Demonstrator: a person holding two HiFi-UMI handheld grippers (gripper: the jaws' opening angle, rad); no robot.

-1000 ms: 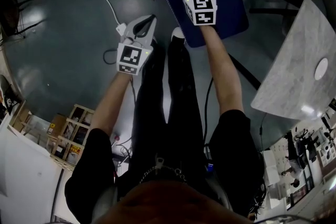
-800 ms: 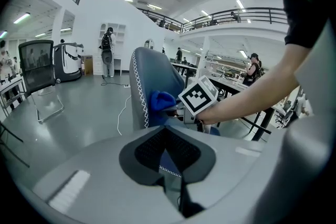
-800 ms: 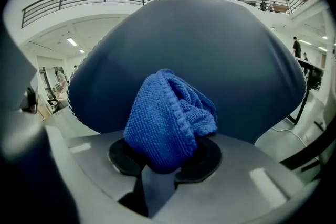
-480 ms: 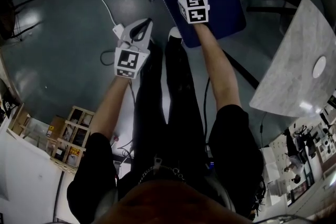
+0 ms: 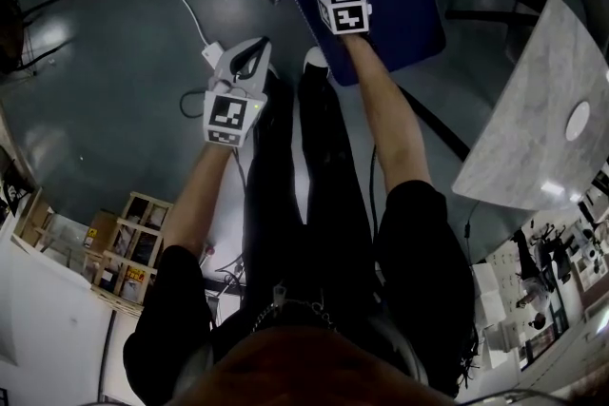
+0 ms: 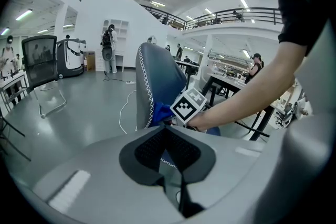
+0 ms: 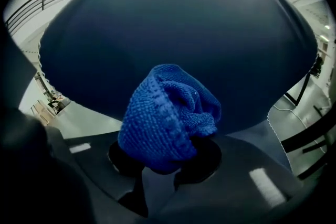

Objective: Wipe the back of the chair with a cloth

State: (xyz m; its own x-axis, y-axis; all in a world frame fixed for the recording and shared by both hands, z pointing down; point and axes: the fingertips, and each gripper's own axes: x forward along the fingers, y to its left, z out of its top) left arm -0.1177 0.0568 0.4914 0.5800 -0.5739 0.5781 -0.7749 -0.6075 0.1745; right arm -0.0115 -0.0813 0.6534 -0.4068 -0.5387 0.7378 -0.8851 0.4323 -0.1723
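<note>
Right claw (image 7: 165, 157), clamped on the bunched blue cloth (image 7: 168, 113), has pushed closer to the chair back (image 7: 178, 29), which now fills its view; a wiping stroke looks under way; left claw (image 6: 168, 131), closed and empty, waits alongside.

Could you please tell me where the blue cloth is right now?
In the right gripper view, the blue cloth is clamped in the right gripper, directly in front of the chair backrest.
</note>
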